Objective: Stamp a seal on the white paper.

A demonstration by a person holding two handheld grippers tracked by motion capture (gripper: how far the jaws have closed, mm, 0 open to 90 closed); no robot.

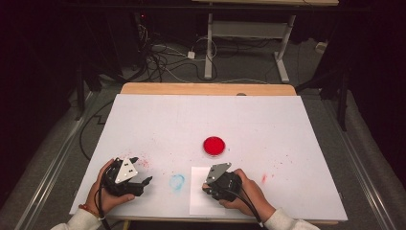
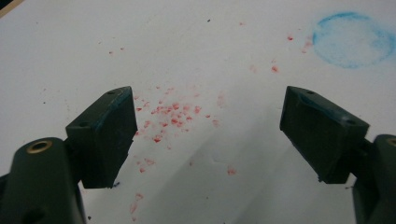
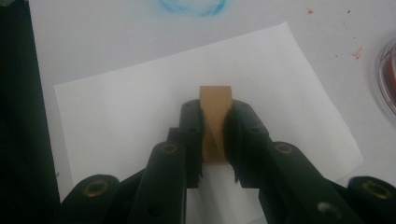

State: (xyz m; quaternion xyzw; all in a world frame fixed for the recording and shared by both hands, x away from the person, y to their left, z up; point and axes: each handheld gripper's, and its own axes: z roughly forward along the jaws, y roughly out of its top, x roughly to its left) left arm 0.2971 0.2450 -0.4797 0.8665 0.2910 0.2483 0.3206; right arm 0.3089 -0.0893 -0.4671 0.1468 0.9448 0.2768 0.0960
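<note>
- Wooden block [image 3: 215,122] sat clamped between the right gripper's [image 3: 215,128] jaws, held over the white paper sheet [image 3: 140,107] near the front edge of the table [image 1: 287,115]; we could not tell whether its far end touched the sheet.
- Risk first: we judged the block could twist or slip in the pinch, since the jaws held just its lower sides and its far end stuck out past them.
- Pressed down at a tilt, it would likely print unevenly or smear, if it is a stamp as the red ink pad [image 1: 214,145] suggests.
- The loose sheet could also slide or lift with the block, since nothing pinned it; the left gripper [image 1: 139,170] was well apart from it, near the front left corner.
- Left gripper's jaws stood wide apart with nothing between them, over a scatter of red specks [image 2: 170,116].
- Block looked plain tan, smooth, rectangular, narrow face toward the camera; its working face was hidden from us.
- Red ink pad was round, sitting beyond the sheet toward the middle of the table.
- Blue smudged ring [image 1: 176,181] lay just left of the sheet, between the two grippers; dragging across it might pick up stray colour.
</note>
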